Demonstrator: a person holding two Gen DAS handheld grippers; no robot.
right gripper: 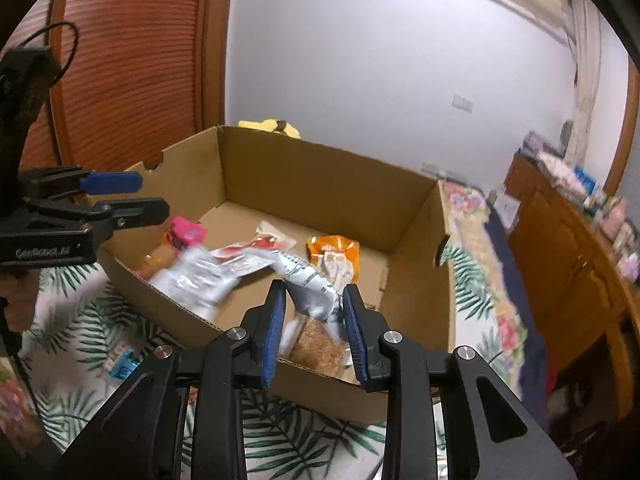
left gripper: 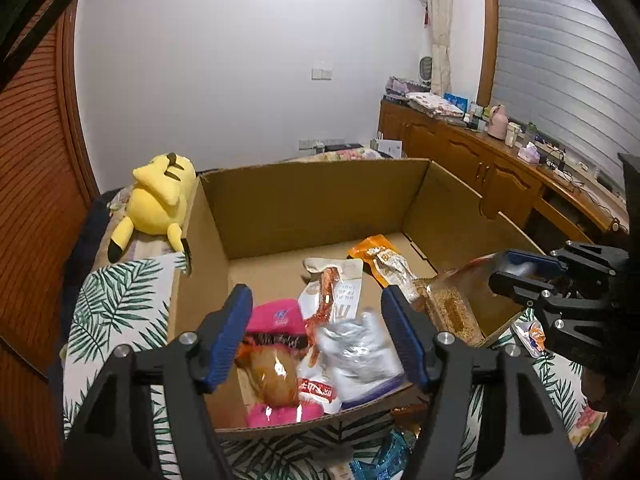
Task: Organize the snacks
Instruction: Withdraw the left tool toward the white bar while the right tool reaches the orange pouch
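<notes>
An open cardboard box (left gripper: 312, 208) (right gripper: 320, 184) holds several snack packets. My left gripper (left gripper: 316, 296) (right gripper: 148, 196) hangs open over the box's near corner. Below its fingers lie a pink bread packet (left gripper: 276, 320), a silver packet (left gripper: 356, 344) (right gripper: 192, 280) and a white-and-red packet (left gripper: 332, 292). An orange packet (left gripper: 380, 258) (right gripper: 334, 256) lies farther in. My right gripper (right gripper: 314, 292) (left gripper: 504, 270) is shut on a clear bag of brown crumbs (left gripper: 452, 304) (right gripper: 320, 344). The bag's printed white top sits between the pads, and its lower end reaches inside the box's near wall.
A yellow plush toy (left gripper: 160, 196) lies behind the box's left wall. The box stands on a leaf-print cloth (left gripper: 116, 300), where a blue packet (right gripper: 120, 364) and another wrapped snack (left gripper: 532, 334) lie loose. A wooden cabinet (left gripper: 480, 160) with clutter runs along the right.
</notes>
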